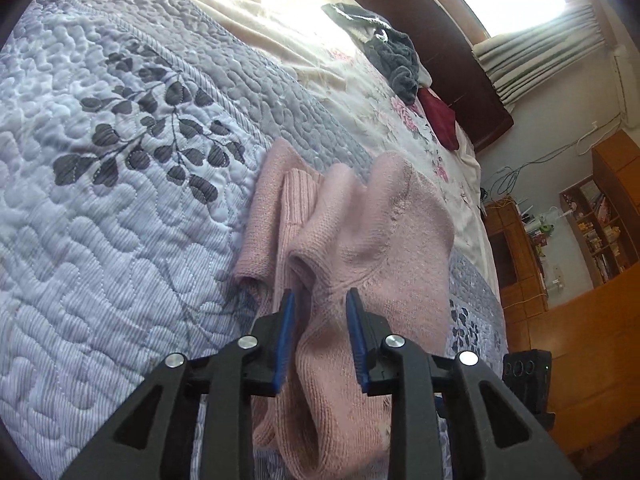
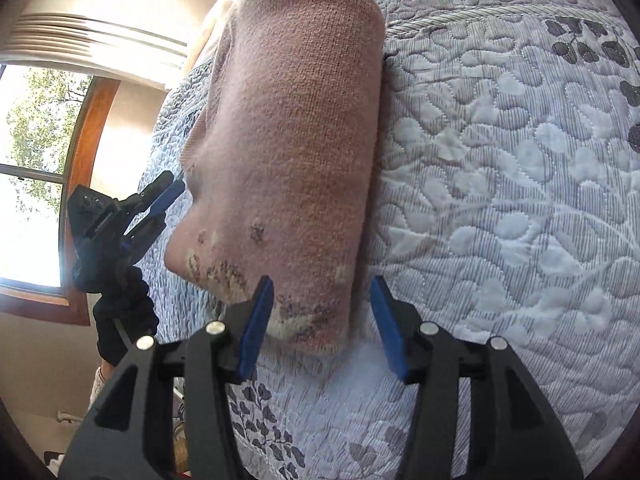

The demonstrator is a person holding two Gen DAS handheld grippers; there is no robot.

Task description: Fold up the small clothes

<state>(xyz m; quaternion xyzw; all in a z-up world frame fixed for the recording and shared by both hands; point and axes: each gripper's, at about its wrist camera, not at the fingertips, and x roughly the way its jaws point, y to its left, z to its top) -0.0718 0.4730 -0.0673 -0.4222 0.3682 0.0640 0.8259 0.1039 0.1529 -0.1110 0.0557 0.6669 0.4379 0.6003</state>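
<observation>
Sweater [image 2: 288,152] folded on quilt [image 2: 500,200]; both fingers apart.

Fuzzy pink knit sweater [image 1: 352,240] on stitched, puckered cloth quilt [image 1: 120,200]; matt black gripper [image 1: 320,320].

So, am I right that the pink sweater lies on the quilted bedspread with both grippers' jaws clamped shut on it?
Not quite: the pink sweater does lie on the quilted bedspread, but both views show the left gripper and right gripper with jaws open.

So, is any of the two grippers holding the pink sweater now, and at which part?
Nothing is held. The left gripper is open, its fingers astride a ridge of the pink sweater; the right gripper is open over its near edge.
</observation>
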